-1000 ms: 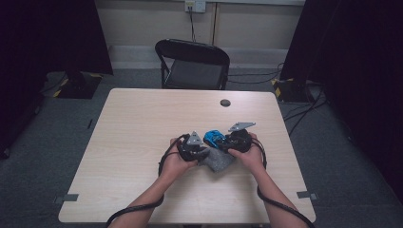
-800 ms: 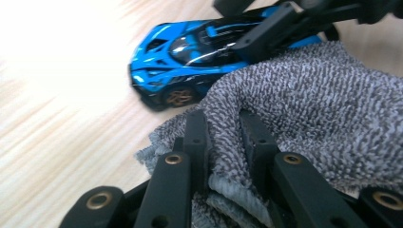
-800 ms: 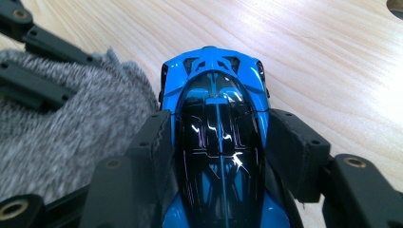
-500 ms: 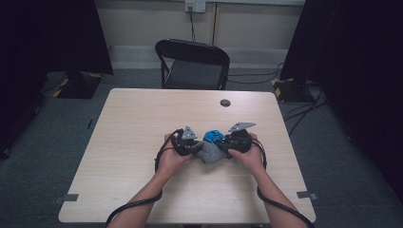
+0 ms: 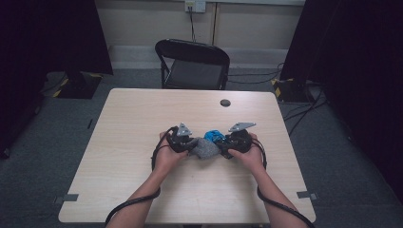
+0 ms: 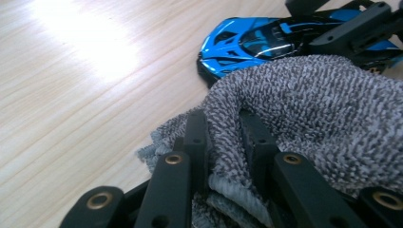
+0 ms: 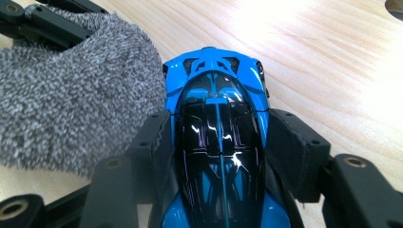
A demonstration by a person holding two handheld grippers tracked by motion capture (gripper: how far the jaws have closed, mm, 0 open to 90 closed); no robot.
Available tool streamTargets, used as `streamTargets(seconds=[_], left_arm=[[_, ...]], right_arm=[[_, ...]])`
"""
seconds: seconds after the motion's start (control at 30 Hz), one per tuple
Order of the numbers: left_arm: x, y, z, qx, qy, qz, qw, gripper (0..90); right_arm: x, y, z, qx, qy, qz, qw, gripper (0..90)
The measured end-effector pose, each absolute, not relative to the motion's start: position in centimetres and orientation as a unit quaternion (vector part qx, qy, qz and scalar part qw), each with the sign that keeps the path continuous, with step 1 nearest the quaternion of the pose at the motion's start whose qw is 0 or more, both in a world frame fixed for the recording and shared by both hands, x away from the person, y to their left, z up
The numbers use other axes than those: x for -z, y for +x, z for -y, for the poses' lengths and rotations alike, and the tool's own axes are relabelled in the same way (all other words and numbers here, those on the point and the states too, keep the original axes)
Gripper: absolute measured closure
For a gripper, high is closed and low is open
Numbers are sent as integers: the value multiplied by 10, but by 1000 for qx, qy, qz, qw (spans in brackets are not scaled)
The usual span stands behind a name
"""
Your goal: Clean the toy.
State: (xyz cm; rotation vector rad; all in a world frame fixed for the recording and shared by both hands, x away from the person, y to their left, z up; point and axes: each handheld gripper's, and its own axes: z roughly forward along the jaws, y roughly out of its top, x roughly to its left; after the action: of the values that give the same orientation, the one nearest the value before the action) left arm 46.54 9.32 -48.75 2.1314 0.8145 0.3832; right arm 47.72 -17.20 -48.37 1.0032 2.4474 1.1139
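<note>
**Cloth drawn along the clamped toy car**

A blue toy sports car is clamped by its sides between the part-open jaws of the right gripper, its nose pointing away beyond the fingertips. A grey terry cloth is pinched in the left gripper, whose jaws are closed almost fully on a fold of it. Compared with a second ago, the left gripper has been shifted a little sideways across the bench, while the right gripper has been kept still; the cloth is now bunched against the car's flank, just ahead of the left jaws. A wiping stroke is judged to be under way, with the car's body probably only partly cleaned.
</note>
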Motion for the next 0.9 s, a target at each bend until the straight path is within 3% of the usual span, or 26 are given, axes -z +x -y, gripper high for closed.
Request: streamTargets(seconds=[0.9], left_arm=[[487, 477, -136, -186, 817, -378, 393, 759]], right_arm=[[484, 476, 172, -383, 347, -845, 137, 422]])
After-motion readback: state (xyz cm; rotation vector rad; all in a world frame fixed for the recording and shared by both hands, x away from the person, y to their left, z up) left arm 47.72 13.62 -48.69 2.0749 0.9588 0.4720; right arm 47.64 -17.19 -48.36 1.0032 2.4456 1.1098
